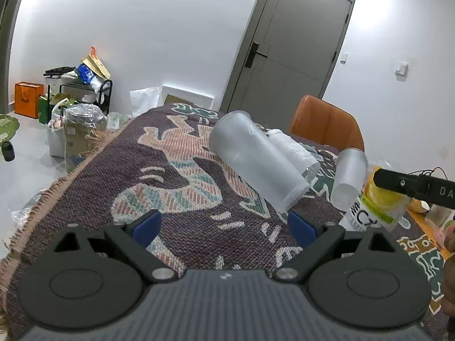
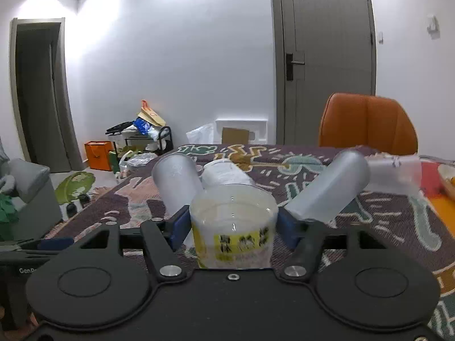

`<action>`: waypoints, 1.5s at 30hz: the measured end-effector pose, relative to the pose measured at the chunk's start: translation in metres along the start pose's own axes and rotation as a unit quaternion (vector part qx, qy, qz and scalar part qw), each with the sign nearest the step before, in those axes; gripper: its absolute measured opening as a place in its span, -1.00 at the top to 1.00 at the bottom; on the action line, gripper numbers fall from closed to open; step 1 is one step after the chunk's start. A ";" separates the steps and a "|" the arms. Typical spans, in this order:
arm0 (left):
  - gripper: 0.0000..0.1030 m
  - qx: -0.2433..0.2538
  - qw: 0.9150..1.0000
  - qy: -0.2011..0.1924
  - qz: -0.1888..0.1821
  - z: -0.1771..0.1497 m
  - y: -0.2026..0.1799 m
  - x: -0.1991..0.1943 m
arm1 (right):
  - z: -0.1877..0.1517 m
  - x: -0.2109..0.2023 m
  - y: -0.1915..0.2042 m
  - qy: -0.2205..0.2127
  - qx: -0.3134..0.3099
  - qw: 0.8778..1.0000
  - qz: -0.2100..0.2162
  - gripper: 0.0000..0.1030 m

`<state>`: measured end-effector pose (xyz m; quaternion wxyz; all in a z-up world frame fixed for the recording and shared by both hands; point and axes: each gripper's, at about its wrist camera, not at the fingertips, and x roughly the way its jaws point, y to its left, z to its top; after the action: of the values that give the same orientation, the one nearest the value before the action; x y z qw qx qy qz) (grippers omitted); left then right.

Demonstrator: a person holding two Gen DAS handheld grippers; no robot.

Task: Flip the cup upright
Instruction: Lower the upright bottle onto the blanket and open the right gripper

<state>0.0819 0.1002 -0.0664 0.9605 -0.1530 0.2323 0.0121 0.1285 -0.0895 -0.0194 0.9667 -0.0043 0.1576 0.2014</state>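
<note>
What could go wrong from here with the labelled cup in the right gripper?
The right gripper holds the labelled cup near its rim, so it might slip or deform. Two frosted cups, one left and one right, lean close beside its blue fingers; setting down could knock them. The left gripper is open, offering no support.

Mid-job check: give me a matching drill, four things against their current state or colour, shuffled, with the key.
Things:
1. left hand-held gripper
2. right hand-held gripper
3. frosted cup
4. chair

States:
A. orange
B. lying tilted on the patterned cloth
C. open, nothing between the fingers
D. closed around the yellow-label cup

Pairs: 1-C, 2-D, 3-B, 4-A
</note>
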 end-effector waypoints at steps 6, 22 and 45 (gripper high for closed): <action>-0.84 0.003 1.000 -0.003 0.007 0.006 -0.005 -0.005 | 0.002 -0.008 -0.003 -0.005 0.004 1.000 0.009 -0.74; -1.00 0.055 0.998 -0.030 -0.030 0.010 -0.063 -0.035 | -0.008 -0.057 -0.050 -0.021 0.045 0.999 0.004 -1.00; -1.00 0.098 0.995 -0.011 -0.034 -0.012 -0.102 -0.079 | -0.038 -0.111 -0.082 -0.003 0.043 0.999 0.031 -1.00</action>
<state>0.0160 0.0029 -0.0119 0.9731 -0.0654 0.2167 -0.0418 0.0526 -0.2110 -0.0257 0.9598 0.0432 0.1631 0.2241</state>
